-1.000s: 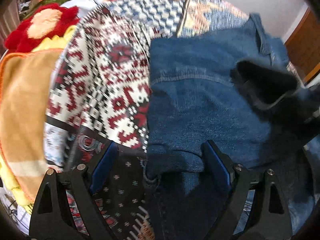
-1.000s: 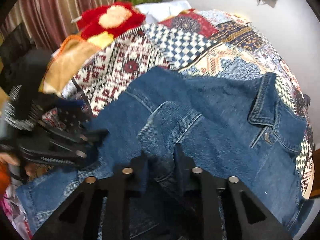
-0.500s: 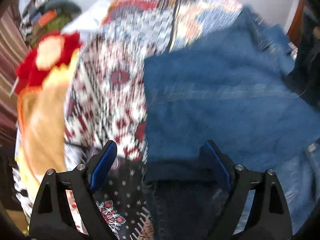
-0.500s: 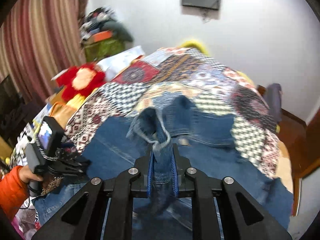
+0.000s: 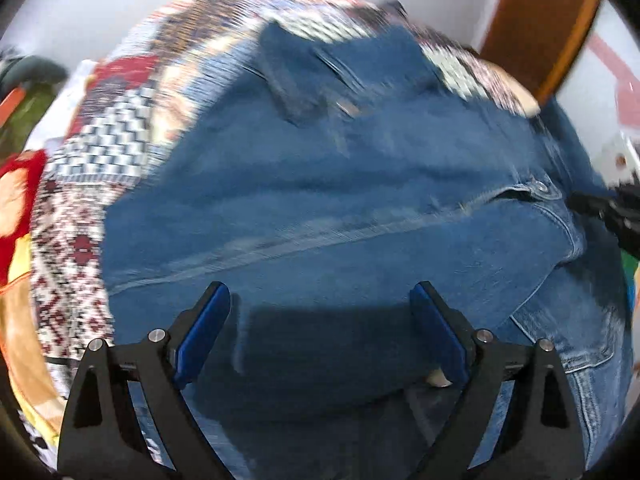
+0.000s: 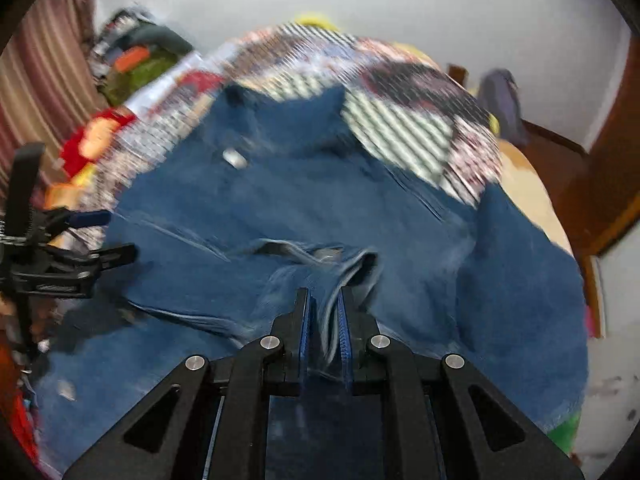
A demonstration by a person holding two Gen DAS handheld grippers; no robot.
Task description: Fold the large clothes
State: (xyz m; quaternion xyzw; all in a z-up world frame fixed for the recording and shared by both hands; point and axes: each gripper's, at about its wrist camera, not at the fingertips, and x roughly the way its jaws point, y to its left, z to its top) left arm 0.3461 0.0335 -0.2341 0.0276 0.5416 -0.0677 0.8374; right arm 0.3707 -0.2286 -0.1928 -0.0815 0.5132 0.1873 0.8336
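The right claw point(image 6: 324, 308) is clenched on a bunched fold of a blue denim jacket point(image 6: 304, 216), the cloth pinched between its two blue-lined fingers point(image 6: 303, 320) and rising in a crease just beyond the tips. The left claw point(image 5: 320, 304) is released, its blue pads point(image 5: 202, 332) standing wide apart over the jacket; in the blur it is not possible to tell whether they touch the denim. In the right wrist view the left claw also appears at the left edge, beside the jacket's near left side.

The jacket lies spread across a bed, covering most of its near half. A collar point(image 5: 296, 80) and a metal button point(image 6: 236, 159) show toward the far end, and a long stitched seam point(image 5: 320, 236) runs across the cloth in the left wrist view. A lighter denim panel with a pocket edge point(image 5: 576, 344) lies at the lower right of that view.

Under the jacket is a patchwork bedspread point(image 6: 400, 120) in checks and red, white and dark patterns. At the bed's left side sit a red and yellow plush toy point(image 6: 96, 140) and an orange blanket point(image 5: 20, 336). Beyond are a white wall point(image 6: 440, 12), striped curtains point(image 6: 44, 84) and brown woodwork point(image 5: 536, 28). Both views are smeared by motion.
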